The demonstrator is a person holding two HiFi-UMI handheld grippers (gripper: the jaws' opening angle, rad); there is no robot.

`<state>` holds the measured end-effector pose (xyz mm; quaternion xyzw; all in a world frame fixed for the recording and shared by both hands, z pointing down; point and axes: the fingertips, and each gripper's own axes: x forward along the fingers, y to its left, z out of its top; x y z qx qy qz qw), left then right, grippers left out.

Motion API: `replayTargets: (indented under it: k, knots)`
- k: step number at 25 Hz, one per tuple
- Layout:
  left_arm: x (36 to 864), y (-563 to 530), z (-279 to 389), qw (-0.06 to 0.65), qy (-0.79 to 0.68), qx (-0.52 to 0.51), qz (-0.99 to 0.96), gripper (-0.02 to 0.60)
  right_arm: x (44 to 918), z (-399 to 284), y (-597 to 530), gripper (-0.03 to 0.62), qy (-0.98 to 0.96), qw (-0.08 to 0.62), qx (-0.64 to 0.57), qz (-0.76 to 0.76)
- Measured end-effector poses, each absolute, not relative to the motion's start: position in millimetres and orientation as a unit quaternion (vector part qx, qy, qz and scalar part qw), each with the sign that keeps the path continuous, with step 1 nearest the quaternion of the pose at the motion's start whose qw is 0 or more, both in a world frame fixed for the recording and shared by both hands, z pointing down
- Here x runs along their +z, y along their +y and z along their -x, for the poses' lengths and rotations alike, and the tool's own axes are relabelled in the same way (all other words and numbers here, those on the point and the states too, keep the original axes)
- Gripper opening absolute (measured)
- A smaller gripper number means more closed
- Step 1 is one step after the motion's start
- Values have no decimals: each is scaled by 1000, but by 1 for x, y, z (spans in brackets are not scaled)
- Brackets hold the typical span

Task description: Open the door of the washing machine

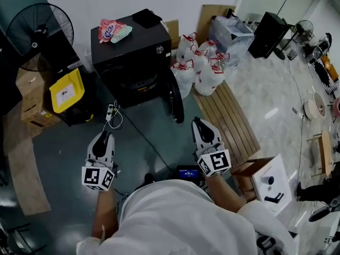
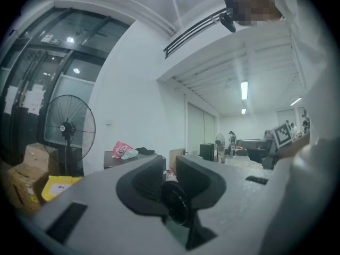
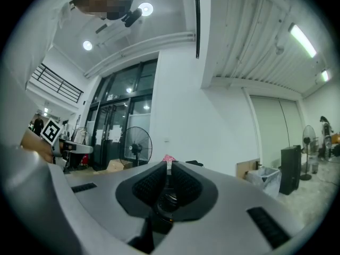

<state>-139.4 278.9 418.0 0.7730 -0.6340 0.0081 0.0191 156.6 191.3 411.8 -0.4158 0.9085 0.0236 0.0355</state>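
Note:
The black washing machine stands against the far wall, with a pink bag and a dark item on top. Its round door hangs swung out to the right, so the drum opening shows. Both grippers are held level, short of the machine and touching nothing. My left gripper is down to the left of the machine; in the left gripper view its jaws stand a narrow gap apart and hold nothing. My right gripper is below the door's edge; in the right gripper view its jaws meet and are empty.
A yellow-lidded bin and cardboard boxes sit left of the machine, with a standing fan behind. White tied bags and a wooden pallet lie to the right. A power strip with its cable is on the floor.

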Motion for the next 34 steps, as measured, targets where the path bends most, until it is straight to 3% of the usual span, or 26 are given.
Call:
replayTargets:
  k: [34]
  knots:
    - [441,297,137,57,-640,-4,-766,66,436,-150,199,38,919,22,-8,394]
